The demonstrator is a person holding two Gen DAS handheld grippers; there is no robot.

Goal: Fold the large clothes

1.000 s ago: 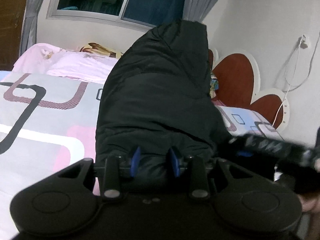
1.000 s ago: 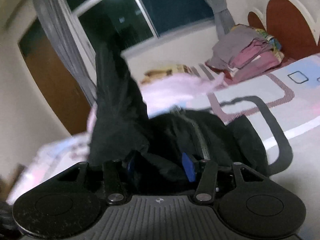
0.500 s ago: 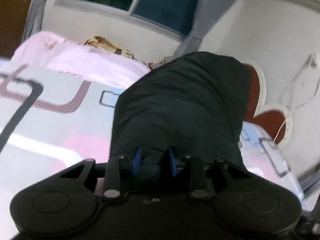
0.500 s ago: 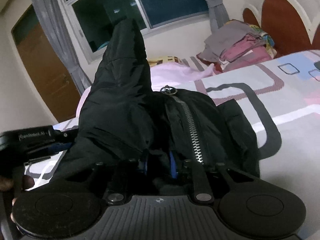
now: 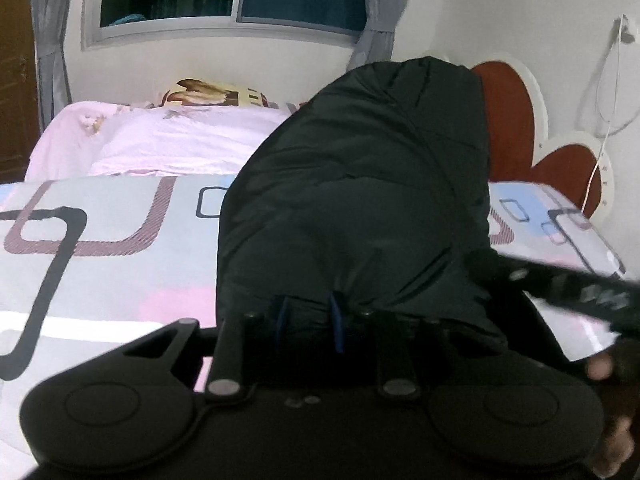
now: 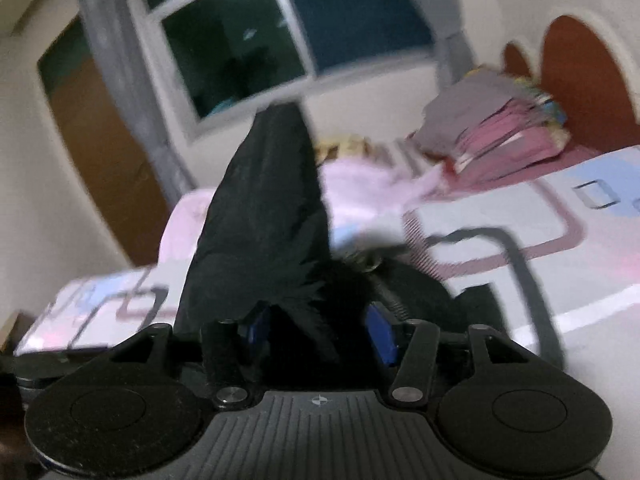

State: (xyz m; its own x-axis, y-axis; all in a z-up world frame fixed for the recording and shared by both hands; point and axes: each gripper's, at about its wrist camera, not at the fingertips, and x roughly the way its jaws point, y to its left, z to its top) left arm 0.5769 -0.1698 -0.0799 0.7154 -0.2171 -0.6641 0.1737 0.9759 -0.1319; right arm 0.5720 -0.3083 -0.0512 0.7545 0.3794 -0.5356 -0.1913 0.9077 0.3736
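You are gripping a bunched fold of the black padded jacket (image 5: 360, 200) in your left gripper (image 5: 308, 320); its jaws have just been closing and are now nearly together on the cloth. The jacket is rising straight ahead of that tool in a tall hump, long axis running away from you toward the headboard (image 5: 516, 120). Your right gripper (image 6: 316, 328) has just been opening; its jaws are standing about half apart, with cloth lying between them, though blur is hiding whether the pads are pressing. The jacket is peaking up ahead of that tool, left of centre. Your left gripper is therefore carrying the hold. The patterned bed cover (image 5: 100, 240) is lying clear on both sides; stacked clothes (image 6: 504, 128) are sitting well apart.
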